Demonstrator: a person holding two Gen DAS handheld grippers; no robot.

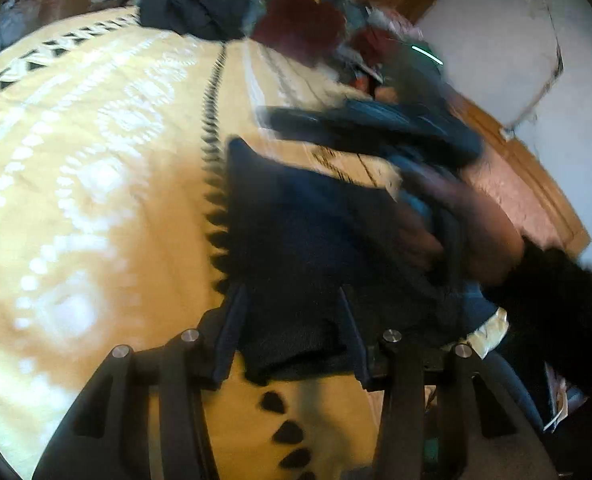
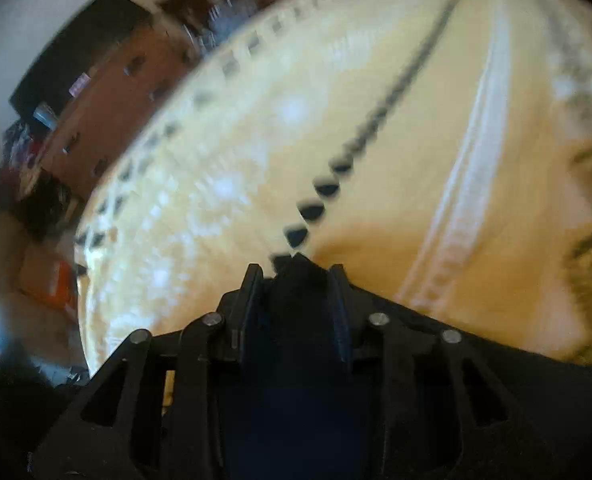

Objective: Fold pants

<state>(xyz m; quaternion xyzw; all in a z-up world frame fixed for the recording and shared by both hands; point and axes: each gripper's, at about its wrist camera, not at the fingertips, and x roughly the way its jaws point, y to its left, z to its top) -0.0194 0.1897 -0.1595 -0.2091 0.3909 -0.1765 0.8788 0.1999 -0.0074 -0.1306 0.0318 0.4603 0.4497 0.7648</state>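
Dark navy pants (image 1: pixel 296 240) lie on a cream bedspread (image 1: pixel 96 200) patterned in white and black. In the left wrist view my left gripper (image 1: pixel 292 320) is shut on the near edge of the pants, and the cloth fills the gap between its fingers. To the right, a person's hand (image 1: pixel 468 224) is blurred over the pants, where a dark band of cloth is lifted. In the right wrist view my right gripper (image 2: pixel 296 292) is shut on a bunch of the dark pants fabric (image 2: pixel 296 380), above the bedspread (image 2: pixel 376 160).
A heap of dark clothes (image 1: pixel 200 4) and red clothes (image 1: pixel 296 20) sits at the far end of the bed. A wooden bed frame (image 1: pixel 536 184) runs along the right. Left of the bed stand a wooden dresser (image 2: pixel 112 92) and an orange box (image 2: pixel 52 276) on the floor.
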